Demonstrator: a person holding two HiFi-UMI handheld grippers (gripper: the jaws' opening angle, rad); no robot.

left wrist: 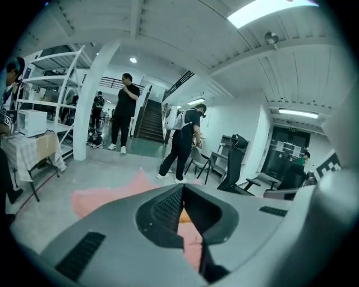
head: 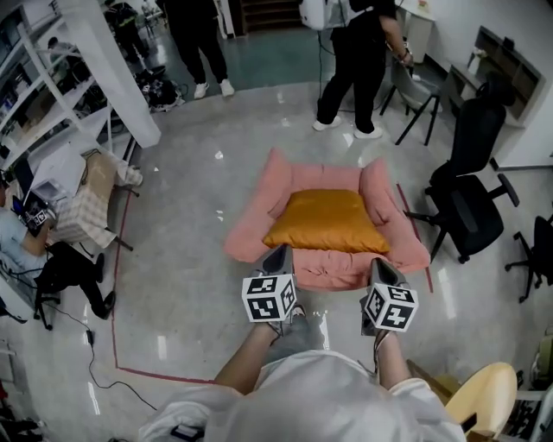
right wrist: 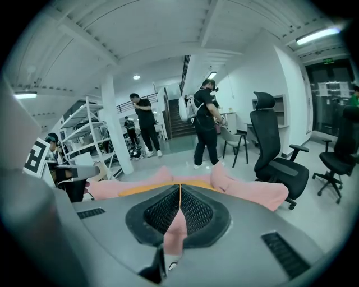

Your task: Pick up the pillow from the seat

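Open-plan lab or workshop floor, indoors. Evidence: polished grey floor (head: pixel 199 190) with a red tape line (head: pixel 116 285) boxing in a pink floor seat (head: pixel 251 224). White metal shelving (head: pixel 43 73) and a white column (head: pixel 117 78) upper left, black office chairs (head: pixel 467 207) at right, staircase (head: pixel 268 13) top centre.

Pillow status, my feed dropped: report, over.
Left gripper and right gripper shut, empty, aimed at the seat. Orange pillow lies on it, untouched. Nothing in the way; office chair stands aside.
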